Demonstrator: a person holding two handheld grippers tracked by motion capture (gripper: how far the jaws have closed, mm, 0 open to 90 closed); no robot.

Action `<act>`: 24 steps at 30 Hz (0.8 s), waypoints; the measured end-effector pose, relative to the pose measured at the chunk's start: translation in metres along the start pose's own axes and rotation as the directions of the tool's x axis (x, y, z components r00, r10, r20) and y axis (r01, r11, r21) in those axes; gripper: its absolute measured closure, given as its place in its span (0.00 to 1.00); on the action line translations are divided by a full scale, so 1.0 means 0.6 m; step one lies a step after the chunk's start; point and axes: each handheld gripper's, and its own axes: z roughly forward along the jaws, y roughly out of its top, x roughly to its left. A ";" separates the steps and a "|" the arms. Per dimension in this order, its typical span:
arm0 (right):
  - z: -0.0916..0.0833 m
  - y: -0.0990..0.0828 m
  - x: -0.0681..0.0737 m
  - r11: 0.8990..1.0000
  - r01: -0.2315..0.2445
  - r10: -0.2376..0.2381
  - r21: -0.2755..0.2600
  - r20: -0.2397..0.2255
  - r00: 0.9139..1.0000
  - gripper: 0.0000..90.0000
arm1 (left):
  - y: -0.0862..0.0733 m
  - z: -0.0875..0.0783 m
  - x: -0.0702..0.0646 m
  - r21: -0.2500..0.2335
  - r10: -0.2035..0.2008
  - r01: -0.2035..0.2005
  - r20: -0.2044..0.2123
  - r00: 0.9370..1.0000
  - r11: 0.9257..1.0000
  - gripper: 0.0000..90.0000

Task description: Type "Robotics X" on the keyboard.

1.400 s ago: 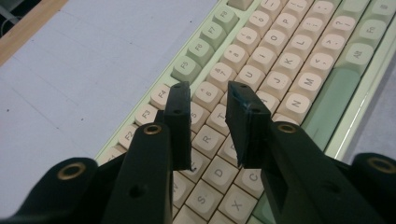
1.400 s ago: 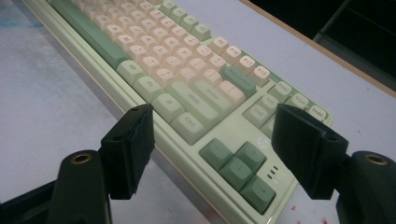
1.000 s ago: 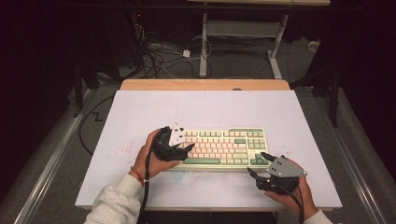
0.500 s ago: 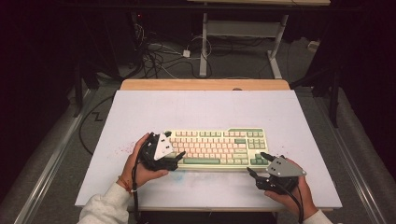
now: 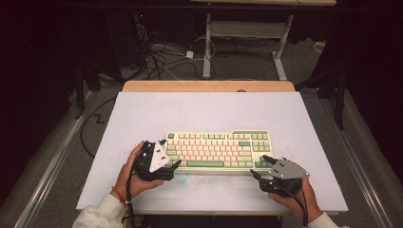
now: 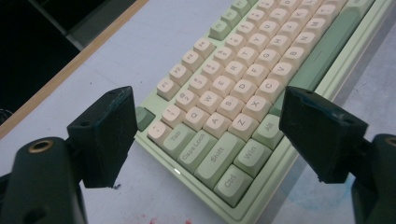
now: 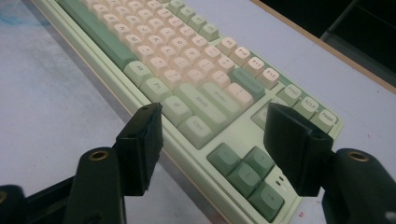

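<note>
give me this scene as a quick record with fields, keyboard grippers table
keyboard: green and cream keyboard, flat on the table, long side facing the person
left gripper: at the keyboard's left end, jaws just been opening, wide apart, nothing between them
right gripper: at the keyboard's right front corner, jaws just been closing, still apart, straddling the corner by the arrow keys
contact: neither gripper clearly presses on the keyboard
table: white top, wooden far edge
</note>
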 end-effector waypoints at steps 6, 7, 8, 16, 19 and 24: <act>0.005 0.018 -0.006 1.000 -0.014 0.013 -0.009 -0.054 0.998 0.67 | -0.021 -0.005 0.000 0.014 -0.030 0.030 -0.001 1.000 0.999 0.20; 0.006 0.021 -0.008 1.000 -0.021 0.020 -0.007 -0.063 0.998 0.70 | -0.025 -0.006 -0.001 0.019 -0.031 0.031 -0.002 1.000 0.999 0.20; 0.009 0.025 -0.010 1.000 -0.028 0.027 -0.009 -0.071 0.997 0.73 | -0.029 -0.007 -0.001 0.025 -0.031 0.031 -0.004 1.000 0.999 0.20; 0.033 0.055 -0.016 1.000 -0.017 0.019 0.012 -0.142 0.990 0.99 | -0.056 -0.018 -0.003 0.062 -0.050 0.049 0.008 0.999 0.997 0.20; 0.049 0.067 -0.018 1.000 -0.017 0.020 0.021 -0.152 0.988 1.00 | -0.062 -0.023 -0.004 0.063 -0.059 0.058 0.007 0.998 0.996 0.20; 0.081 0.089 -0.025 0.999 -0.033 0.039 0.037 -0.163 0.986 1.00 | -0.072 -0.028 -0.006 0.066 -0.090 0.089 0.012 0.996 0.994 0.20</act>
